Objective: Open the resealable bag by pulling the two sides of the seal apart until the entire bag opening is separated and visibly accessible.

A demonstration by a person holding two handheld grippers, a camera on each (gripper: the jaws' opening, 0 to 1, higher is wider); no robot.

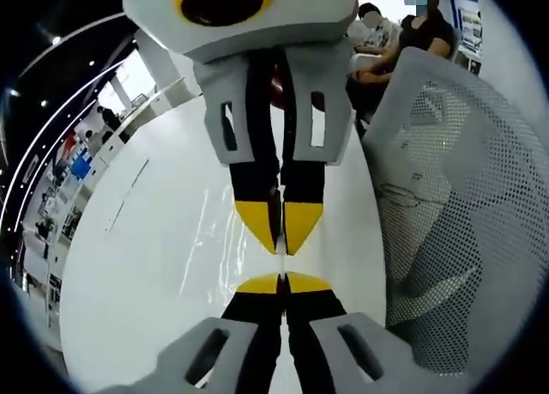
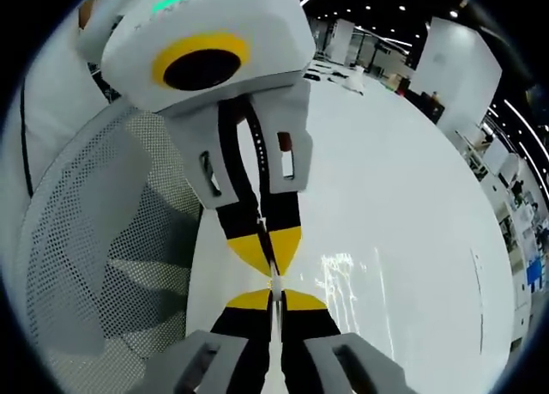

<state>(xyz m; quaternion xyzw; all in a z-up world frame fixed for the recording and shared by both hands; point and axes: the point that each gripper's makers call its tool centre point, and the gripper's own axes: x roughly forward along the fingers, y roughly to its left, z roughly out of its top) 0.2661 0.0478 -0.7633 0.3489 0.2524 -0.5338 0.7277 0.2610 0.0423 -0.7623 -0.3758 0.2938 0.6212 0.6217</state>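
Glossy white table (image 1: 154,265), clear plastic bag (image 1: 202,231), perforated mesh chair (image 1: 455,197).

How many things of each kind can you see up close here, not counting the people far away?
Tongs: 2, the left tongs and the right tongs, tip to tip, both shut
Clear bag: 1, faint and shiny, pinched between them
White table: 1
Mesh chair: 1
Total: 5
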